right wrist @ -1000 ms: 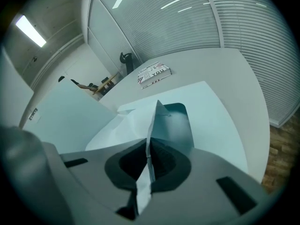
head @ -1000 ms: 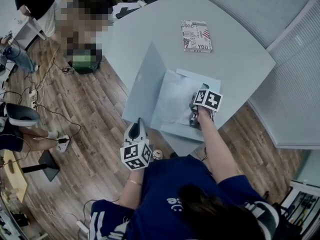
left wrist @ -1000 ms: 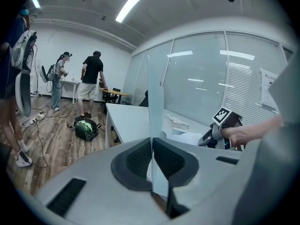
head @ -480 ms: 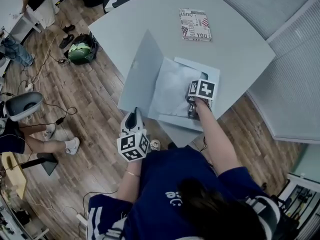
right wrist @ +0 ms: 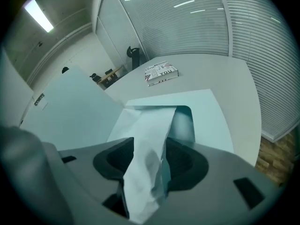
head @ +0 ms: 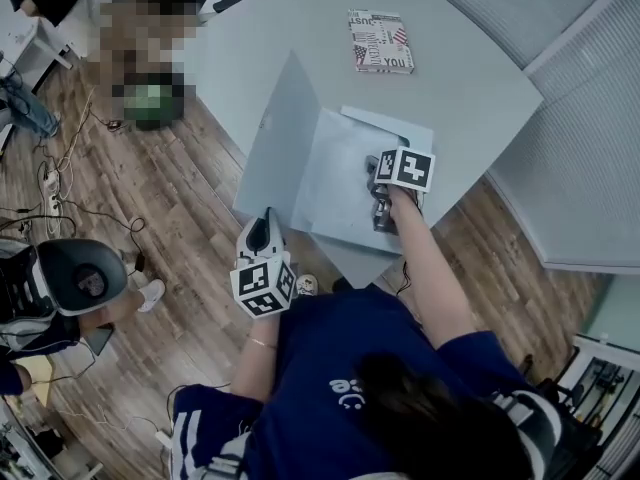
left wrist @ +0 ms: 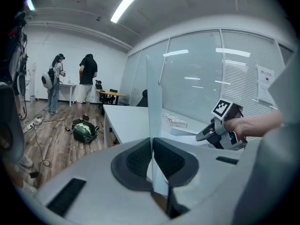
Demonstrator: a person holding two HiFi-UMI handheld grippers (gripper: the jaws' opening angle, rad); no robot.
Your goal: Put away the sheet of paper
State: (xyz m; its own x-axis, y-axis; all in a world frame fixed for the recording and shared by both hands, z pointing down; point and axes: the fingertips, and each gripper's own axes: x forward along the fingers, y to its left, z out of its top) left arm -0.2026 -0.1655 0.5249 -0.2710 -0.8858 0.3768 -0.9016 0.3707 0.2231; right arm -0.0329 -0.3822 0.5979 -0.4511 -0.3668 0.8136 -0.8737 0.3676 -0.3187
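Observation:
A pale blue folder [head: 340, 198] lies open on the grey table [head: 470, 78]. Its cover [head: 275, 133] stands raised, and my left gripper [head: 266, 220] is shut on the cover's near edge [left wrist: 151, 121]. The white sheet of paper [head: 335, 173] lies inside the folder, below the inner pocket [right wrist: 187, 121]. My right gripper [head: 376, 200] is over the folder's right half. In the right gripper view its jaws are opening, with the crumpled near end of the sheet [right wrist: 145, 144] still loose between them [right wrist: 147, 170].
A book with a printed cover [head: 378, 42] lies farther back on the table. The table's near edge runs just below the folder, with wooden floor [head: 150, 228] beyond. People stand far off to the left [left wrist: 86, 78], and a green bag [left wrist: 84, 131] sits on the floor.
The sheet, which bulged up under the right gripper, now lies flatter in the folder. The left gripper still holds the cover up in the same place.

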